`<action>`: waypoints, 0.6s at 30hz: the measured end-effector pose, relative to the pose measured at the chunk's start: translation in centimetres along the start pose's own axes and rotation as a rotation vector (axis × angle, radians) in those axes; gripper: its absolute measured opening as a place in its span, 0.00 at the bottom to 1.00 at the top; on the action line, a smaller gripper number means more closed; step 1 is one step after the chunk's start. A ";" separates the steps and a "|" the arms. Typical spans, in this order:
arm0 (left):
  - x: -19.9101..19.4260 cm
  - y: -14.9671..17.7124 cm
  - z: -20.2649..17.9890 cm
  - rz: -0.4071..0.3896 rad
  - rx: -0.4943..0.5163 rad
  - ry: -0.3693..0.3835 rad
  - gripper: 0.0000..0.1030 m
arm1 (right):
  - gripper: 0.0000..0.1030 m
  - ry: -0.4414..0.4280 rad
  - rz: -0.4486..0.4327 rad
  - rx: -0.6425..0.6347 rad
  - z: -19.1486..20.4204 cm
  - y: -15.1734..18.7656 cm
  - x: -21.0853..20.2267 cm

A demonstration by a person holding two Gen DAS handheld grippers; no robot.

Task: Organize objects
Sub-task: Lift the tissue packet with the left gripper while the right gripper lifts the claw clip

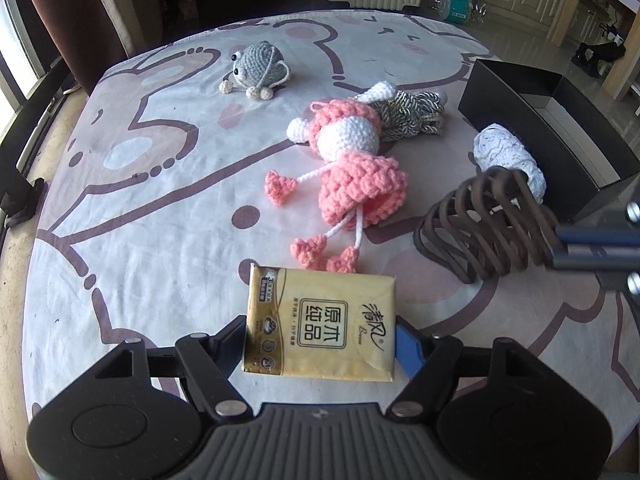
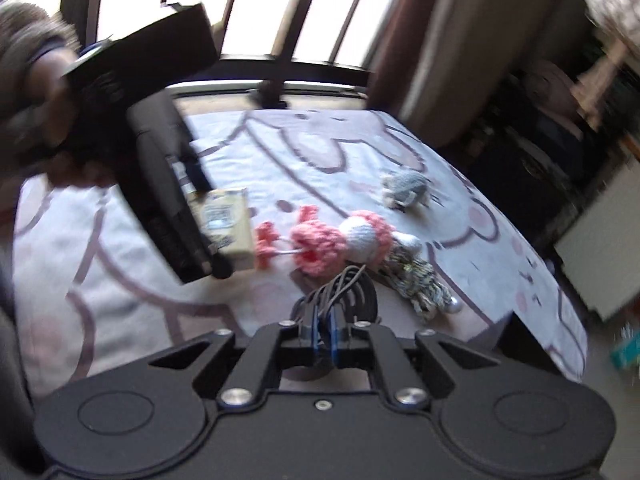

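Jaws of left gripper point(image 1: 320, 332) clamped wide on tissue pack point(image 1: 320, 324); right gripper point(image 2: 322, 328) pinching brown hair claw point(image 2: 340, 292).

Cloth-covered table point(image 1: 160, 208) with crochet toys point(image 1: 344, 152)

From my left wrist view, the tissue pack point(image 1: 320, 326) sits low centre between my left gripper's point(image 1: 320, 340) fingers. Above it on the table point(image 1: 140, 208) lies the doll point(image 1: 344, 160), with the tassel point(image 1: 412, 118) just behind it. The frog point(image 1: 258, 68) sits upper left. At right, the hair clip point(image 1: 480, 224) hangs in my right gripper point(image 1: 560, 250), before the roll point(image 1: 510, 158) and the box point(image 1: 560, 120).
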State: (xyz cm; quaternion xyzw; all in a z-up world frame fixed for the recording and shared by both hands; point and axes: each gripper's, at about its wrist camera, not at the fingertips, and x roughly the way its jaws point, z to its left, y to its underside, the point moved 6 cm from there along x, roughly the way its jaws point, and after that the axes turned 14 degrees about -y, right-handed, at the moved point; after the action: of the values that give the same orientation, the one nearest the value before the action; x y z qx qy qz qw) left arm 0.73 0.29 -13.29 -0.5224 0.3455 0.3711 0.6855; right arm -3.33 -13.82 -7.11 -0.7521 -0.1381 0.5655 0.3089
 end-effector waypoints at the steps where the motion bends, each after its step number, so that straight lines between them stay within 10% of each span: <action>1: 0.0 0.0 0.0 0.000 -0.002 0.002 0.73 | 0.06 -0.051 0.009 -0.057 0.9 -0.1 -0.2; 8: -0.4 -0.4 1.2 -0.009 -0.041 -0.007 0.73 | 0.10 -0.397 -0.052 0.098 3.0 -2.5 -0.9; 18: -1.0 -0.3 2.0 -0.028 -0.052 -0.003 0.73 | 0.13 -0.403 -0.100 0.458 -0.3 -2.4 -0.8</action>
State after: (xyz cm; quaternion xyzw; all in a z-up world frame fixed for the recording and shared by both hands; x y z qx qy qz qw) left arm 0.64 2.03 -11.90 -0.5442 0.3276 0.3711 0.6774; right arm -2.98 -12.53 -4.94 -0.5280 -0.1023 0.7036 0.4645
